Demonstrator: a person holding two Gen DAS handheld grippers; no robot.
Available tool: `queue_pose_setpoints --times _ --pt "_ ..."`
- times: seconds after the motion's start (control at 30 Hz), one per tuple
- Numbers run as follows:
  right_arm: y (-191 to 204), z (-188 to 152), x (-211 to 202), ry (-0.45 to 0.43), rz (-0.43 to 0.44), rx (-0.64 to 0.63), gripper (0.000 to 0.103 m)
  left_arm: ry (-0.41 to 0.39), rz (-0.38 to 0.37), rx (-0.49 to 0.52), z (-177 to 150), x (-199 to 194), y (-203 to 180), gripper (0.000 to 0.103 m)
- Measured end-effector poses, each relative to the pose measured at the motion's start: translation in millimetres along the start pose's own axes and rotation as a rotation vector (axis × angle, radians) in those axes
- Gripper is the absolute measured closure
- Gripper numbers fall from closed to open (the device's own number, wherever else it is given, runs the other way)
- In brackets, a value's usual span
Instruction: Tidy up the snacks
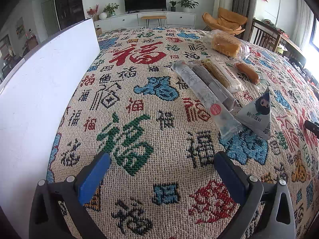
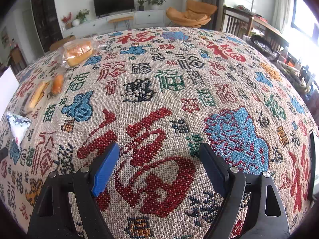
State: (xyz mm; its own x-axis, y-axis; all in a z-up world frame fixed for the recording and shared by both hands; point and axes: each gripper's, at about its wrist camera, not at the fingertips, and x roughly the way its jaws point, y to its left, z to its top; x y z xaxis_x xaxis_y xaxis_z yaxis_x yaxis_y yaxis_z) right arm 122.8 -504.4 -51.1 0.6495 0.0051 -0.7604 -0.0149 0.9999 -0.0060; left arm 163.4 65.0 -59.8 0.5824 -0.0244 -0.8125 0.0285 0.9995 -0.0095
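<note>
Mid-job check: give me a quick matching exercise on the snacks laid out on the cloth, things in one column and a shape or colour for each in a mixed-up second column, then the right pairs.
Things:
1. bread loaf
2. sausage
3. pyramid packet
4. white box

Descriptions:
A. grey-white wrapper with a cartoon face, standing on its base
B. plain wall along the left edge of the tablecloth
C. yellow block in a clear bag, farthest from the left tool
D. small orange-brown stick in a clear wrapper

Pairs: 1-C, 2-D, 3-A, 4-B
</note>
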Motion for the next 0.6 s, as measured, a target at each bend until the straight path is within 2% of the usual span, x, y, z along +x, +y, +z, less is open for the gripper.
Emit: queue_pose_setpoints --times 0.6 --pt "0.3 0.1 0.1 0.0 -0.002 0.001 0.018 0.0 0.0 0.0 -0.1 0.4 -0.2 0.0"
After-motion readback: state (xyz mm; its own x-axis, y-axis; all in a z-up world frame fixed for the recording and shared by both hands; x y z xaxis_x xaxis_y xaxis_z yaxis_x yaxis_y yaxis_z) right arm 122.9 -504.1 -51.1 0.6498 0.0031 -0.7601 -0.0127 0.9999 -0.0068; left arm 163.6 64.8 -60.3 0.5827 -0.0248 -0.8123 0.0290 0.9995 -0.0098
